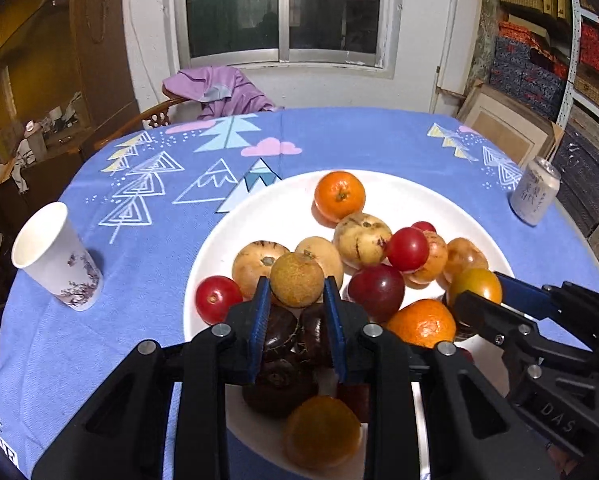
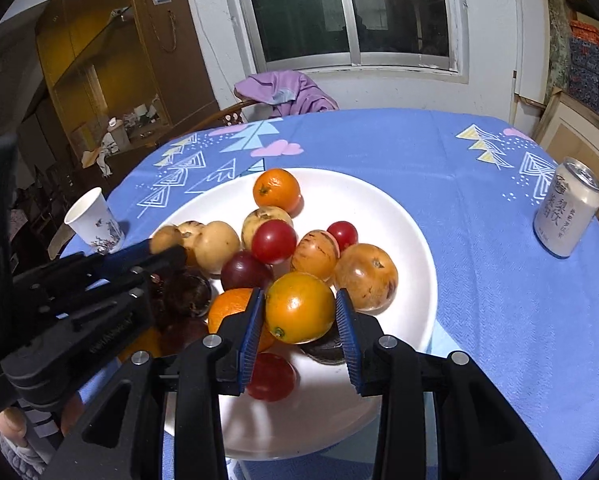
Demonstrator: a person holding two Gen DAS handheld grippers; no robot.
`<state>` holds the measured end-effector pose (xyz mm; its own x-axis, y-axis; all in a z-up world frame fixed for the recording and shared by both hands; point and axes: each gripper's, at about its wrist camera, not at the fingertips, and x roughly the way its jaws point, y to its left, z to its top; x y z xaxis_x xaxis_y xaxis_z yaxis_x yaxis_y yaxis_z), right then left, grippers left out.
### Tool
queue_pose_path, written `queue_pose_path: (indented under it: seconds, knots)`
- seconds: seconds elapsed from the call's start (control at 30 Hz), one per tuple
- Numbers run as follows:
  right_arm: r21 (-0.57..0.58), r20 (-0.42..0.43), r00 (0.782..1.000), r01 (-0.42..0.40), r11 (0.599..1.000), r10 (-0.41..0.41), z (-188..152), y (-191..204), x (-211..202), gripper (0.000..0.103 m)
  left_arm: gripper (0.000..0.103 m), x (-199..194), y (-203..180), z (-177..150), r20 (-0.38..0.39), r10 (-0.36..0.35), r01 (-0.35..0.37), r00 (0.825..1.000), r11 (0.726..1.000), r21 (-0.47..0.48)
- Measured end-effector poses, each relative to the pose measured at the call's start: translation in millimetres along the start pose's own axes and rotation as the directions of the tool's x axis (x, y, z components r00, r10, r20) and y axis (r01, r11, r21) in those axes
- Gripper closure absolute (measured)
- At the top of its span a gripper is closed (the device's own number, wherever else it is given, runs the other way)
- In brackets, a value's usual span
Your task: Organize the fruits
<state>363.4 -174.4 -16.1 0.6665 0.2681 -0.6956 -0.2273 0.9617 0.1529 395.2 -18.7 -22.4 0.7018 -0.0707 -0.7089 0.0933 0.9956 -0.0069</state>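
A white plate (image 1: 283, 208) (image 2: 379, 208) on the blue tablecloth holds several fruits: oranges, red tomatoes, tan round fruits, a dark plum and some dark brown ones. My left gripper (image 1: 297, 284) is shut on a brownish-yellow round fruit (image 1: 296, 292), held just above the pile at the plate's near left. My right gripper (image 2: 300, 296) is shut on a yellow-orange fruit (image 2: 299, 312) over the plate's near side. Each gripper shows in the other's view: the right gripper (image 1: 479, 288) on the right edge, the left gripper (image 2: 165, 246) on the left with its tan fruit (image 2: 164, 238).
A paper cup (image 1: 55, 256) (image 2: 95, 220) stands left of the plate. A white drink can (image 1: 535, 192) (image 2: 567, 212) stands near the table's right edge. A wooden chair with a purple cloth (image 1: 219, 92) is at the far side, under the window.
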Motion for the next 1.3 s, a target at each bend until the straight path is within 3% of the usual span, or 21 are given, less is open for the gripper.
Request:
queue_pose_path:
  seconds: [0.07,0.13,0.23,0.3,0.37,0.43,0.47,0.53,0.63,0.73,0.83,0.93,1.03,1.3]
  knots:
    - [0.002,0.014,1.0,0.002,1.0,-0.002,0,0,-2,0.057,0.075,1,-1,-2,0.012,0.008,-0.008,1.0,1.0,-0.001]
    - [0.01,0.038,0.999,-0.003,1.0,0.002,1,0,-10,0.049,0.056,0,-1,-3,0.012,0.017,-0.017,1.0,1.0,-0.005]
    - [0.018,0.082,0.997,-0.01,1.0,0.008,6,0,-30,0.049,0.039,-13,2,-4,0.042,0.041,-0.04,0.998,0.999,-0.027]
    - [0.028,0.158,0.987,-0.011,1.0,0.006,8,2,-62,0.047,0.031,-30,7,-4,0.056,0.056,-0.053,0.997,0.998,-0.045]
    - [0.03,0.283,0.959,-0.018,0.999,0.009,3,8,-114,0.03,0.022,-62,15,-6,0.102,0.06,-0.052,0.993,0.995,-0.08]
    - [0.027,0.383,0.924,-0.001,1.0,-0.009,-9,13,-153,0.003,0.009,-98,21,-13,0.165,0.098,-0.081,0.981,0.991,-0.106]
    - [0.024,0.443,0.896,0.023,0.999,-0.031,-22,18,-174,0.003,0.006,-120,25,-21,0.202,0.121,-0.097,0.972,0.988,-0.123]
    - [0.02,0.474,0.877,0.082,0.996,-0.082,-45,25,-191,0.003,0.004,-150,30,-40,0.243,0.14,-0.106,0.96,0.983,-0.15]
    - [0.012,0.402,0.904,0.155,0.988,-0.147,-88,34,-181,0.003,0.004,-176,33,-78,0.217,0.175,-0.132,0.96,0.971,-0.198]
    - [0.037,0.305,0.939,0.158,0.987,-0.161,-121,34,-156,0.003,0.004,-180,33,-117,0.156,0.177,-0.137,0.972,0.961,-0.241]
    - [-0.007,0.215,0.97,0.119,0.993,-0.115,-134,43,-142,0.003,0.004,-171,28,-144,0.107,0.134,-0.108,0.985,0.969,-0.221]
    - [-0.042,0.217,0.965,0.161,0.986,-0.148,-139,53,-138,0.003,0.004,-167,19,-152,0.101,0.173,-0.157,0.98,0.976,-0.149]
    - [-0.051,0.196,0.962,0.201,0.978,-0.188,-142,56,-131,0.003,0.004,-170,10,-154,0.15,0.177,-0.163,0.973,0.982,-0.097]
    - [0.032,0.184,0.969,0.164,0.986,-0.167,-143,41,-134,0.003,0.004,-171,2,-153,0.163,0.126,-0.118,0.979,0.991,-0.056]
